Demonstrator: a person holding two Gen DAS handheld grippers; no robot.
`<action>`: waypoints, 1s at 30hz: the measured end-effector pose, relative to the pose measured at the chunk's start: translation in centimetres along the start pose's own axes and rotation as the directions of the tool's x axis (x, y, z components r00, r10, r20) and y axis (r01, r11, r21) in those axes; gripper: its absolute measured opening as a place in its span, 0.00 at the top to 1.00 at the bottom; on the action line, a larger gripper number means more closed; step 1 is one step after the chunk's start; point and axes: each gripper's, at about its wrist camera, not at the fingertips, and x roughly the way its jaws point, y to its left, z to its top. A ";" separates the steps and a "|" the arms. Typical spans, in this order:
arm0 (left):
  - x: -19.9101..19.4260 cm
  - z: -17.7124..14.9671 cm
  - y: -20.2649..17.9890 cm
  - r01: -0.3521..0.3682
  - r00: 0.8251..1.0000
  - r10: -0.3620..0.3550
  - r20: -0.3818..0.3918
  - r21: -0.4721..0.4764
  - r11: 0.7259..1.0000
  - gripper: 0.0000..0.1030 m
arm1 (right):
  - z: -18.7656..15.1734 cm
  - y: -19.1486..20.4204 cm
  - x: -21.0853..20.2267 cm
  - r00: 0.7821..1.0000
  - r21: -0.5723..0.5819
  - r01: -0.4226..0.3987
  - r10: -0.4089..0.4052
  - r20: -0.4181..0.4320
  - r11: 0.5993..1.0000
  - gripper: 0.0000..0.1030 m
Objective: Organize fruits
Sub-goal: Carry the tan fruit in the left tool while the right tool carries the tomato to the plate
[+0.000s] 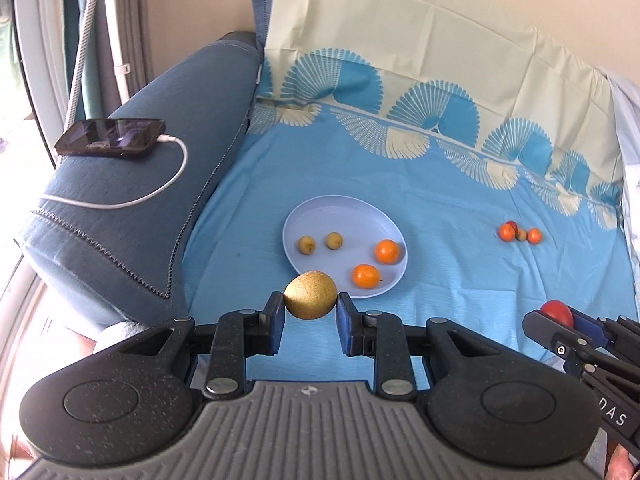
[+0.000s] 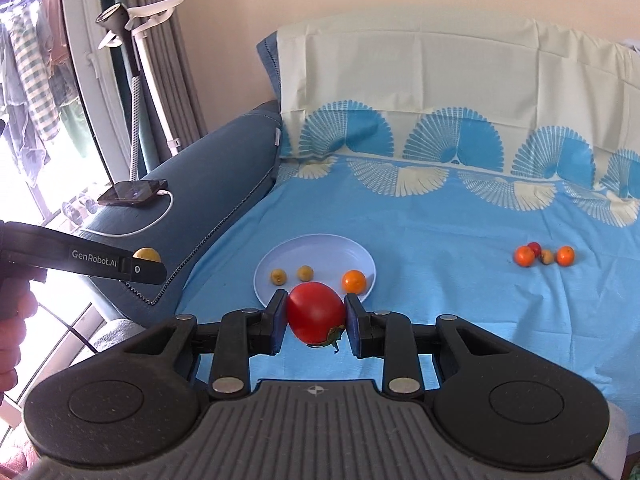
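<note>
My left gripper [image 1: 311, 305] is shut on a yellow-brown pear [image 1: 311, 295], held above the near rim of a pale blue plate [image 1: 320, 216]. The plate holds two small yellow-green fruits [image 1: 306, 245] and two oranges [image 1: 387, 251]. My right gripper [image 2: 316, 314] is shut on a red tomato [image 2: 315, 312], held just short of the plate [image 2: 316, 246]. The right gripper with the tomato also shows at the right edge of the left wrist view [image 1: 554, 314]. A cluster of small orange and red fruits [image 1: 519, 233] lies on the sheet to the right, also in the right wrist view [image 2: 544, 256].
The blue patterned sheet [image 1: 440, 200] covers the sofa seat. A dark blue armrest [image 1: 132, 208] on the left carries a phone [image 1: 111, 137] with a white cable [image 1: 176, 176]. A cream cloth [image 1: 400, 20] covers the backrest. A window and curtains stand at the left.
</note>
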 end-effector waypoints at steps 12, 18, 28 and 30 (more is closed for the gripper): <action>0.3 0.4 1.0 0.004 1.000 -0.004 0.006 -0.035 0.999 0.71 | 0.2 0.9 0.9 1.000 -0.038 0.006 -0.007 -0.023 0.999 0.69; 1.1 1.0 1.1 0.003 1.000 -0.003 -0.002 -0.046 0.999 0.71 | 0.3 0.8 1.6 0.999 -0.044 0.009 -0.011 -0.031 0.999 0.69; 2.8 2.3 1.4 -0.009 1.000 0.008 -0.008 -0.054 0.999 0.71 | 1.3 0.9 3.3 0.999 -0.042 -0.004 0.002 -0.040 0.999 0.70; 3.2 2.7 1.4 -0.010 1.000 0.009 -0.011 -0.055 0.998 0.71 | 1.5 0.9 3.8 0.999 -0.044 -0.007 0.006 -0.041 0.999 0.69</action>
